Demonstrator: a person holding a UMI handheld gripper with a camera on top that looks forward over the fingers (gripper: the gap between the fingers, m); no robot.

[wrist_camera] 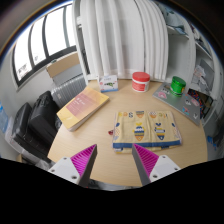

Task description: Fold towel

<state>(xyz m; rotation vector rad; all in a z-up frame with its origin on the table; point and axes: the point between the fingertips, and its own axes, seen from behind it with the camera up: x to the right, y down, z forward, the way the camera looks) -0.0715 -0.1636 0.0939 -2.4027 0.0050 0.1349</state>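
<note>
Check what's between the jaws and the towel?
Nothing but bare table. In the gripper view the gripper hangs open over the near edge, and the patterned towel lies flat just ahead, untouched.

Round wooden table (110, 135), towel (146, 127), folded cloth (83, 105), red tub (141, 81)

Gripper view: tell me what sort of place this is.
Probably an office or meeting room: a round wooden table by windows with long white curtains, black chairs beside it. The open gripper hovers above the table.
</note>
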